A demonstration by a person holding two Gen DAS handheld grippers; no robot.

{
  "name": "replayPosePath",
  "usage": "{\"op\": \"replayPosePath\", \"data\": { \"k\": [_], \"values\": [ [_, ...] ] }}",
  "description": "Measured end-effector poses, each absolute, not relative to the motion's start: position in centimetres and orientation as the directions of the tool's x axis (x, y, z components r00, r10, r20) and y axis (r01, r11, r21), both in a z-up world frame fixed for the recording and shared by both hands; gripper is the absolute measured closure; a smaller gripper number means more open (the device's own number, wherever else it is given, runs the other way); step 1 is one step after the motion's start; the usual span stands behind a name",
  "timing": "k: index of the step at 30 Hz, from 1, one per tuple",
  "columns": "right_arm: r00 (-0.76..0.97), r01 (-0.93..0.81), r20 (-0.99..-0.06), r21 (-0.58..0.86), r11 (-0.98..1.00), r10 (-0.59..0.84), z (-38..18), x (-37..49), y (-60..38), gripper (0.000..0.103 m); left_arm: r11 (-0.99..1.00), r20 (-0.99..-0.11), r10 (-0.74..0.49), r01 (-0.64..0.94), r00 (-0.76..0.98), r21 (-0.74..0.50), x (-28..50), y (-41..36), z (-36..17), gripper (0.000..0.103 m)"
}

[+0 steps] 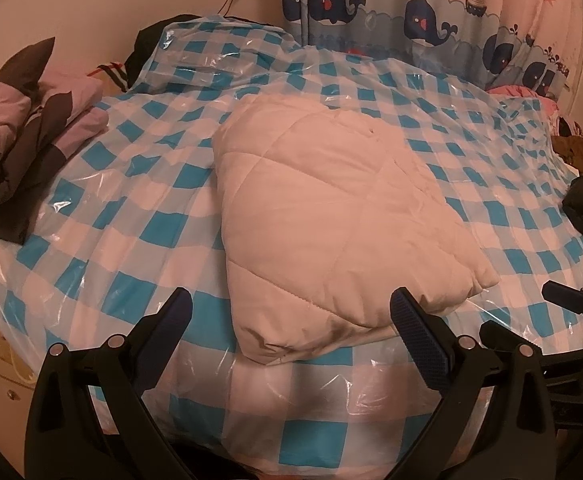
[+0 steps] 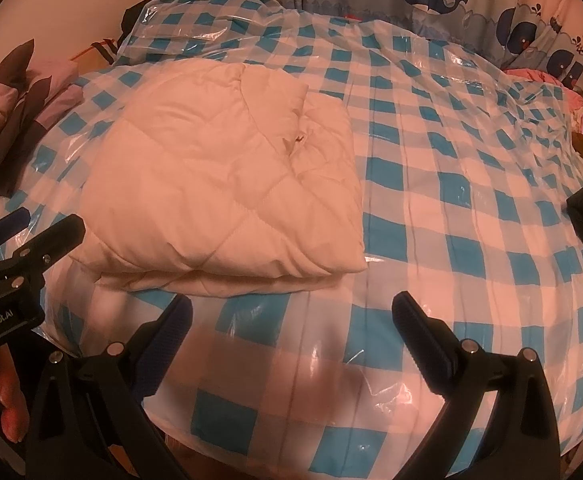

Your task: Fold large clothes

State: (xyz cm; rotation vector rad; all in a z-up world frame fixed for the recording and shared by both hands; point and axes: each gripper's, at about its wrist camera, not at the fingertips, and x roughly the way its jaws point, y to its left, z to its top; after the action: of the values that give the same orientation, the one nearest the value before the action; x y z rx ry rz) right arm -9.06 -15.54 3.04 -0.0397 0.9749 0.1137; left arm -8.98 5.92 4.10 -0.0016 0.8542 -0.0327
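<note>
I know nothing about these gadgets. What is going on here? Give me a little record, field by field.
Setting: bed under a blue and white checked plastic sheet
Main item: cream quilted garment, folded into a thick bundle, lying on the sheet
Left gripper: open, holding nothing, its right finger close to the bundle's near edge
Right gripper: open, holding nothing, just in front of the bundle
Backdrop: whale-print curtain
Left side: purple and brown bedding, bunched up

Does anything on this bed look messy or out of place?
The folded white quilt looks tidy, though a small dark speck or tear shows near its top fold. The checkered plastic sheet is wrinkled toward the far right. Both grippers, left and right, are open and hold nothing.
</note>
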Motion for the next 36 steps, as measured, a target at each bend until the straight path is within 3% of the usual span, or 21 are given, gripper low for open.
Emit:
{"op": "replayPosePath", "data": {
  "k": [36],
  "values": [
    [0.546, -0.122, -0.834, 0.021, 0.992, 0.085, 2.23, -9.37, -15.41, 0.007, 0.999, -0.755, -0.032, 0.028, 0.655, -0.018, -9.02, 5.39, 4.16, 0.008]
  ]
}}
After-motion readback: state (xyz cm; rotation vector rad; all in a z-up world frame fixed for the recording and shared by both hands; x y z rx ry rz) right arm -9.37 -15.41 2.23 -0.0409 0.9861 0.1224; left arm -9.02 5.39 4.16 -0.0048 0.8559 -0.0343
